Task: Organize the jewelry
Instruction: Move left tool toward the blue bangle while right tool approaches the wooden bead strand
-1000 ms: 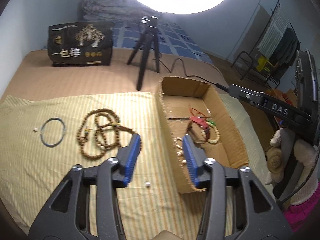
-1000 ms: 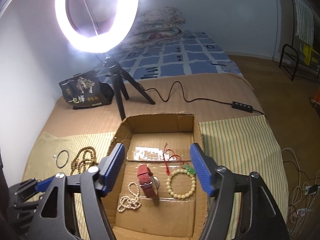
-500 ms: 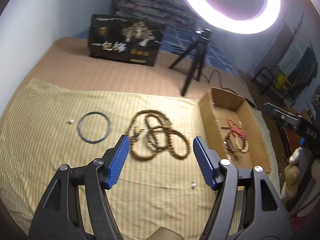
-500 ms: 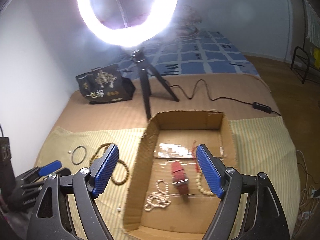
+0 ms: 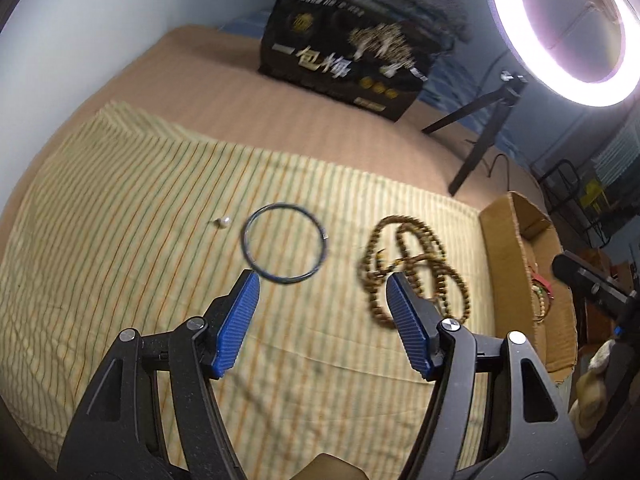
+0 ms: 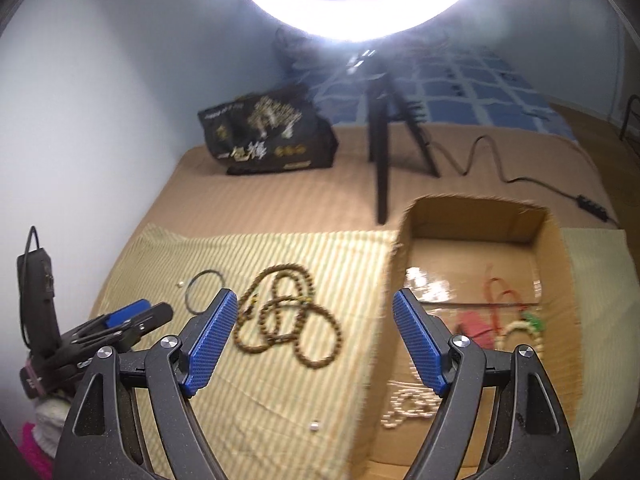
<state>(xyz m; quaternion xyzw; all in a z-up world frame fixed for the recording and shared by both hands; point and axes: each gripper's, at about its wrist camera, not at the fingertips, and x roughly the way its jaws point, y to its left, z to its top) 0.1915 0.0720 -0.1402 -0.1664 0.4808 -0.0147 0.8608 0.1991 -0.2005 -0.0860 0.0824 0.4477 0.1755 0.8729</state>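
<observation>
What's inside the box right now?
In the box: a red strap, red cord, pale bead bracelet and pearl strand. The right gripper covers part of the floor; blur hides detail.

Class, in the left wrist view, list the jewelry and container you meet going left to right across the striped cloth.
small pearl bead → dark thin bangle → brown wooden bead necklace → cardboard box

- The cardboard box (image 6: 476, 216) sits on the striped cloth (image 6: 320, 252).
- Left of the box lies the bead necklace (image 6: 288, 316).
- Left of the necklace lies the bangle (image 5: 285, 242).
- Behind the box stands the tripod (image 6: 382, 136).
</observation>
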